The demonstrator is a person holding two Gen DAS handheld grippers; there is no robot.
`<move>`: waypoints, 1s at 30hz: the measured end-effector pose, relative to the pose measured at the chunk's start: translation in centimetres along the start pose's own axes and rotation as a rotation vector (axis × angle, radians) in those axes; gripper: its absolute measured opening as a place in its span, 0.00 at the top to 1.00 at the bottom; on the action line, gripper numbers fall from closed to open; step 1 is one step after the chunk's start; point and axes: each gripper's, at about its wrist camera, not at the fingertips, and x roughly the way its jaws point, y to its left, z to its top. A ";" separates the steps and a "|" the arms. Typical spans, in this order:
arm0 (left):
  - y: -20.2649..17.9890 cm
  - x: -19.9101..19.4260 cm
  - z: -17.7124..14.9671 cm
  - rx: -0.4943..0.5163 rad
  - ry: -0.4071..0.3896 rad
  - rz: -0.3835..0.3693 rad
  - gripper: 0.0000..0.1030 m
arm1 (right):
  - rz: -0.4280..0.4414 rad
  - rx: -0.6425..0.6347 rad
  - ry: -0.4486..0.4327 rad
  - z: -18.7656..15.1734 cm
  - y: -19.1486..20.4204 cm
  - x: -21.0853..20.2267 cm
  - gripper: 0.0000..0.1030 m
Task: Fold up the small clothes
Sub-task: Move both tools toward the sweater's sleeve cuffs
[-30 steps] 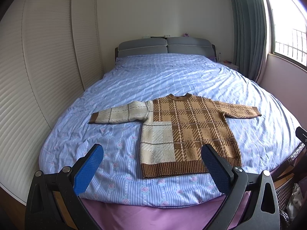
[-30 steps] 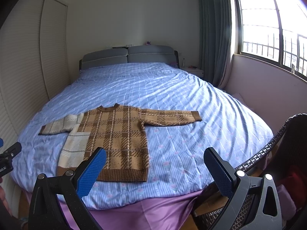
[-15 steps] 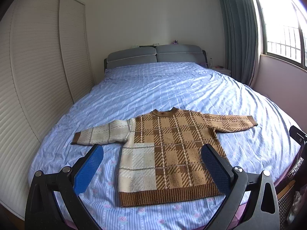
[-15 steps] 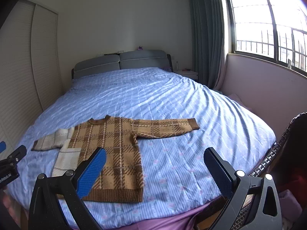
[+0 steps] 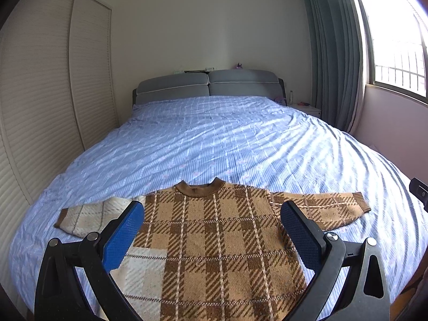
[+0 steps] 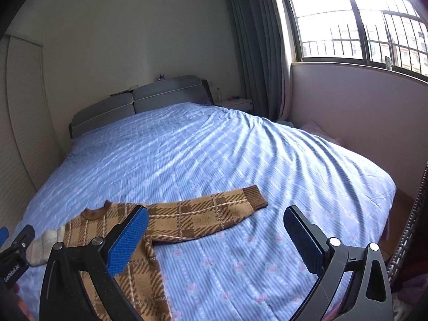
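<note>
While the plaid sweater (image 5: 214,243) is lying flat on the blue bed (image 5: 227,139), sleeves spread out, left gripper (image 5: 211,240) hovering wide open over it, right gripper (image 6: 216,240) gaping empty too, beside the sleeve (image 6: 206,214).

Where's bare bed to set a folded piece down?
Free: the bedspread between the sweater collar and the headboard, and right of its brown sleeve toward the window wall. Crowded: the near edge, under the sweater.

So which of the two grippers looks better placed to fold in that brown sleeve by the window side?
Probably the right hand-held gripper: open, with the brown sleeve just ahead between its fingers. The left hand-held gripper is centred over the sweater body.
</note>
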 end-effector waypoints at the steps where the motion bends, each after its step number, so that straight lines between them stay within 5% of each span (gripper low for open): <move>1: -0.5 1.2 0.0 0.002 0.000 0.002 0.00 | -0.005 0.015 0.002 0.2 -0.4 1.4 0.02; 15: -10.2 16.1 -1.1 0.035 0.081 -0.058 0.00 | -0.124 0.273 0.136 -1.6 -7.1 19.3 0.22; 30: -14.3 19.3 -2.4 0.044 0.125 -0.091 0.00 | -0.159 0.501 0.254 -5.5 -11.9 27.3 0.42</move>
